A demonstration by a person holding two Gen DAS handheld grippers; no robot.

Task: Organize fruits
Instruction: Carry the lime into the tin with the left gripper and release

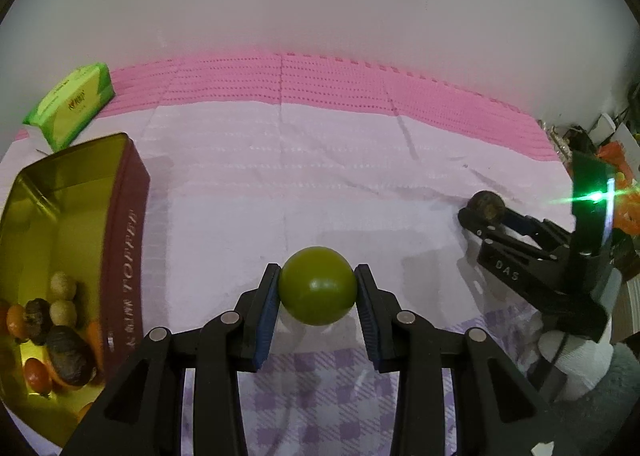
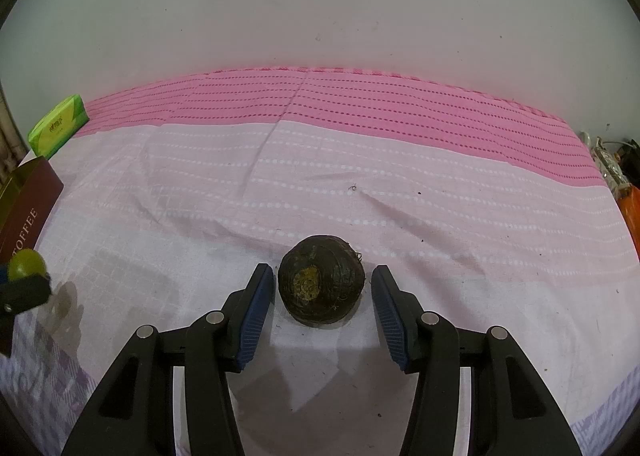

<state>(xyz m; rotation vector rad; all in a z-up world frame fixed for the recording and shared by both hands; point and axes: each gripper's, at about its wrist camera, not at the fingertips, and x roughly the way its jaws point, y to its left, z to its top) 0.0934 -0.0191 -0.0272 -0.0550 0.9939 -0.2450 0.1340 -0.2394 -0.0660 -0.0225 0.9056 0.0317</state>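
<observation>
My left gripper (image 1: 317, 288) is shut on a round green fruit (image 1: 317, 285) and holds it above the cloth. The green fruit also shows at the left edge of the right wrist view (image 2: 26, 265). My right gripper (image 2: 323, 290) is open around a dark brown round fruit (image 2: 321, 284) that rests on the cloth, with a gap on each side. The right gripper and brown fruit (image 1: 487, 206) show at the right of the left wrist view. A maroon toffee tin (image 1: 124, 240) with a gold inside stands at the left and holds several orange, brown and pale fruits.
A pink and white cloth (image 2: 360, 176) covers the surface, with a white wall behind. A green tissue pack (image 1: 74, 104) lies at the back left. Clutter (image 1: 616, 160) sits past the cloth's right edge.
</observation>
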